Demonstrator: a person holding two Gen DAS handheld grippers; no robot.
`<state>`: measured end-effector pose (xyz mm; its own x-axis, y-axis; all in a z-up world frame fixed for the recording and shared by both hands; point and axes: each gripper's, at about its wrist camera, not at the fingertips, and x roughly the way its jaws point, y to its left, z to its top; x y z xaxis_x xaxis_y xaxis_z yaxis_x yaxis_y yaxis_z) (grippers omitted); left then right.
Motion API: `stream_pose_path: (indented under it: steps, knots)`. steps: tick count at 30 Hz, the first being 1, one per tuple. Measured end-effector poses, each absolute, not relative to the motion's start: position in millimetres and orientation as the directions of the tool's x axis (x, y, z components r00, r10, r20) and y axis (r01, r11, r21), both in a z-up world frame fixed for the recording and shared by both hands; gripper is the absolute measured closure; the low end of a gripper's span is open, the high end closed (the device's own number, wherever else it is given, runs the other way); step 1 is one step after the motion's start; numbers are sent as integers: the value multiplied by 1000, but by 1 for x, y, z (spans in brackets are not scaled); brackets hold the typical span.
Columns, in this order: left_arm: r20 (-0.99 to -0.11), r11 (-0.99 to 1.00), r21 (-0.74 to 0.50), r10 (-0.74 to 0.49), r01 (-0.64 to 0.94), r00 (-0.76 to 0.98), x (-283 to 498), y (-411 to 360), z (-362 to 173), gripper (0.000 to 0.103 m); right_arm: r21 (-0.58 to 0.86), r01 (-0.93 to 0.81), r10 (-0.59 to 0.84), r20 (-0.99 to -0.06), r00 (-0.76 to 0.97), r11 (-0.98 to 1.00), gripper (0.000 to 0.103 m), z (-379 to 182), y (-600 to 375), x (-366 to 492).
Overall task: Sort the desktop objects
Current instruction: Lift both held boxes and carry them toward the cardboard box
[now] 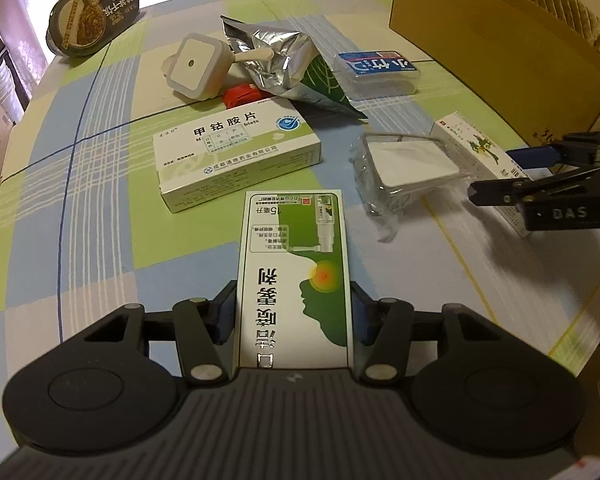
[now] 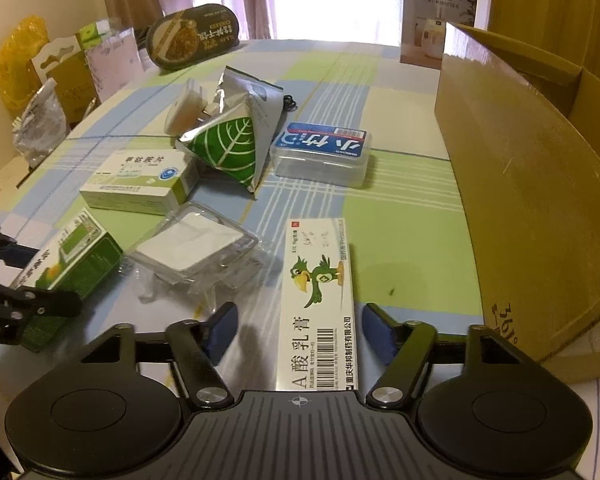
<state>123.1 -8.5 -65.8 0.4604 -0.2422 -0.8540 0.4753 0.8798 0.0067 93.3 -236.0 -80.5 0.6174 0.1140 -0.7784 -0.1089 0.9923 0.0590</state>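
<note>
**Two boxes in hand, most of the clutter still waiting on the desk**

The left gripper (image 1: pixel 294 312) has its fingers closed on the sides of a green-and-white throat spray box (image 1: pixel 296 276), which juts forward toward 12 o'clock in the left wrist view. The right gripper (image 2: pixel 298 330) straddles a white ointment box with a green parrot (image 2: pixel 318 300); its fingers stand wide, one blue pad just beside the box's right edge and the other well clear on the left, so the box lies between them, not gripped. Whether that box rests on the desk (image 2: pixel 400 216) or is lifted cannot be told.

Sorting looks, by judgement, barely under way. Spread across the checked cloth toward 12 o'clock in the right wrist view are a crumpled clear blister pack (image 2: pixel 192 250), a white-and-green tablet box (image 2: pixel 140 186), a foil pouch with a leaf print (image 2: pixel 230 148) and a clear plastic case with a blue label (image 2: pixel 320 152). At 11 o'clock in the left wrist view sit a white square night light (image 1: pixel 198 66) and, farther off, a dark oval food tub (image 1: pixel 94 14). A large cardboard box (image 2: pixel 520 184) stands open at 2 o'clock in the right wrist view; its inside is hidden, so nothing shows what, if anything, has gone in.
</note>
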Motion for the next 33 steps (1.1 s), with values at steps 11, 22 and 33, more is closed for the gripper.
stream_pose_path:
  steps: [11, 22, 33]
  knots:
    - [-842, 886, 2, -249, 463, 479, 108, -13, -54, 53, 51, -88, 95, -766, 635, 995, 68, -73, -244, 76]
    - [-807, 880, 4, -277, 474, 522, 84, -28, -20, 53, 68, -80, 104, -710, 697, 994, 68, -31, -246, 45]
    - [-762, 857, 9, -327, 515, 558, 68, -62, 18, 53, 69, -66, 94, -627, 773, 995, 68, 16, -260, 25]
